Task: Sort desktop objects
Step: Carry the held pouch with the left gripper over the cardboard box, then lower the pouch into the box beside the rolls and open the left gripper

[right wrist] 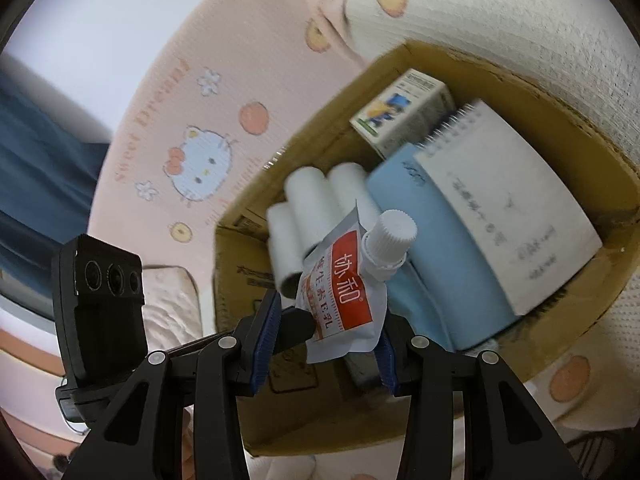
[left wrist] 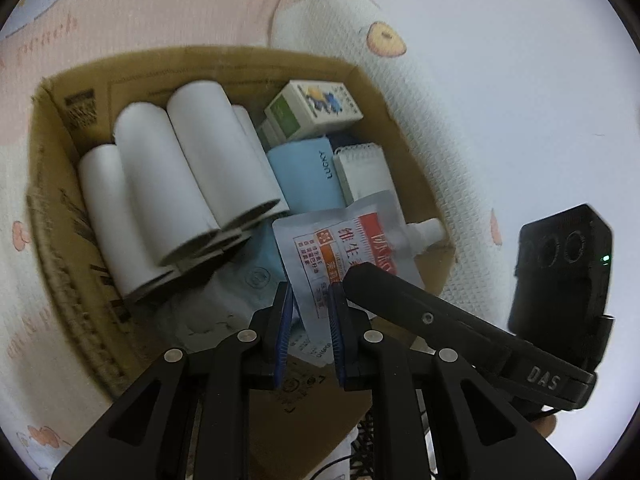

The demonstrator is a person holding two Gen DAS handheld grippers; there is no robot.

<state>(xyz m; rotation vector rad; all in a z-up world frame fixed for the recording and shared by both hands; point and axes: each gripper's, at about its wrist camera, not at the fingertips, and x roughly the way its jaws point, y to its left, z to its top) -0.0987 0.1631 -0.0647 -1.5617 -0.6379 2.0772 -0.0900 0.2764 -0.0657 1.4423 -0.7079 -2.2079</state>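
A white spout pouch (left wrist: 340, 248) with red and orange print hangs over an open cardboard box (left wrist: 120, 60). Its screw cap (right wrist: 390, 236) points up and away. My left gripper (left wrist: 311, 292) is shut on the pouch's lower corner, which touches both blue pads. My right gripper (right wrist: 328, 316) closes around the same pouch (right wrist: 344, 292) from the other side. Its right pad touches the pouch's edge. One finger of my left gripper (right wrist: 296, 322) sits just inside its left pad. In the left wrist view one right finger (left wrist: 400, 300) lies against the pouch.
The box (right wrist: 520, 76) holds several white paper tubes (left wrist: 192, 168), a light blue pack (left wrist: 308, 176), a spiral notepad (right wrist: 508, 216) and a small printed carton (left wrist: 316, 110). It sits on a pink and white cartoon-print blanket (right wrist: 200, 120). Blue cloth (right wrist: 32, 160) lies at the far left.
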